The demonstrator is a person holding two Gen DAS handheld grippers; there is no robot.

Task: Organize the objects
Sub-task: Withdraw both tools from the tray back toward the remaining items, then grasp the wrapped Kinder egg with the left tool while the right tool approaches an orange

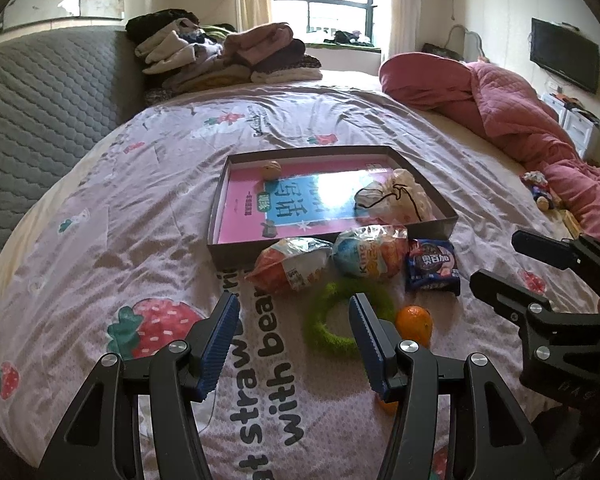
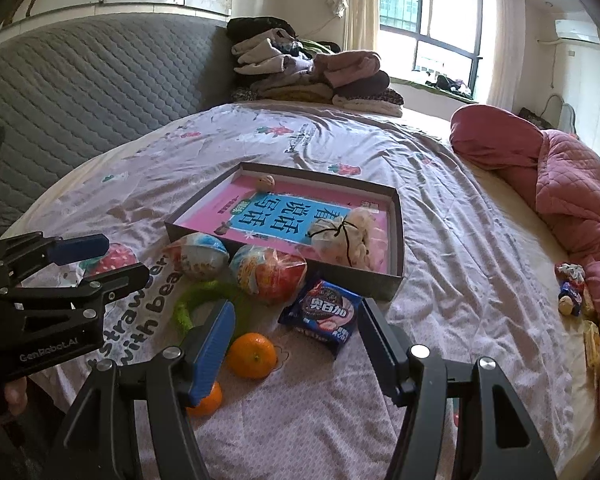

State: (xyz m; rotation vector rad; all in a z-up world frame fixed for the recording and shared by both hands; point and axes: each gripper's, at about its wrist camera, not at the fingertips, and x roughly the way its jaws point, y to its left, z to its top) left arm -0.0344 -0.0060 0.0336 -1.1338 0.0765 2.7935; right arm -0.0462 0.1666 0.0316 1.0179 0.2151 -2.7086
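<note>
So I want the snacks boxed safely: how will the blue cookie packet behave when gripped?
The blue cookie packet looks like thin glossy film, so probably slippery and crinkly. It lies flat, so it shouldn't roll. Its contents may crack under a hard squeeze.

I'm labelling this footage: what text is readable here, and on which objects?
"看说话写话": book in the box.
"奥百加": blue biscuit packet.
"with bear", "straw...": bedsheet.
"GenRobot.AI": left gripper.
"Kin...": egg-shaped snack, rest hidden.
Smaller print is unreadable.

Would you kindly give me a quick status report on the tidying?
Left hand-held gripper and right hand-held gripper open, empty. Shallow grey cardboard box holds two items; snack packets, green fuzzy ring, oranges outside. Nothing in the way.
</note>
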